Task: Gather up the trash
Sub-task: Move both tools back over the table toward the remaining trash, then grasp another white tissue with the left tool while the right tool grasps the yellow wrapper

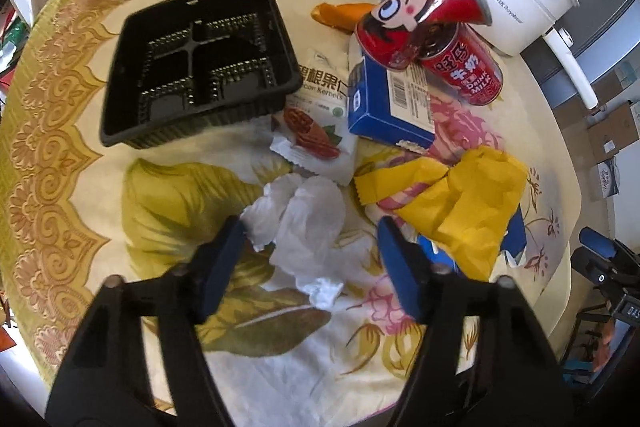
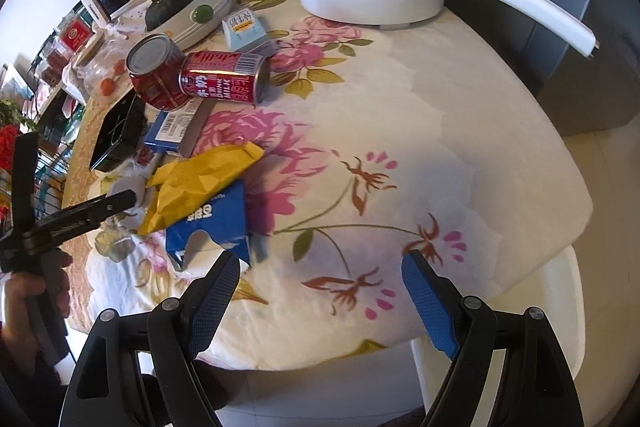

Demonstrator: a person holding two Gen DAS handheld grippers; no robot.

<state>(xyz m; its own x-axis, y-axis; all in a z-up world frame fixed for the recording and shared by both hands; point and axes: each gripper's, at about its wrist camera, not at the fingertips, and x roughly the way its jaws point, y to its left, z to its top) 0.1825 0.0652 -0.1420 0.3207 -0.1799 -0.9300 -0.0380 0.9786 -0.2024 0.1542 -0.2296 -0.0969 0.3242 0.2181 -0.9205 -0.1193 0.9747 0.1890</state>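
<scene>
Tissue [image 1: 298, 223] lies crumpled between left claw [image 1: 312, 263] pads, untouched.

floral tablecloth [image 2: 460, 131], pale floor [image 2: 612, 187]

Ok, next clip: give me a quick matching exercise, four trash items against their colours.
Things:
1. compartment tray
2. crumpled tissue
3. wrapper by the right fingertip in the left wrist view
4. upper drink can

Colours:
A. red
B. white
C. black
D. yellow

Pairs: 1-C, 2-B, 3-D, 4-A
</scene>
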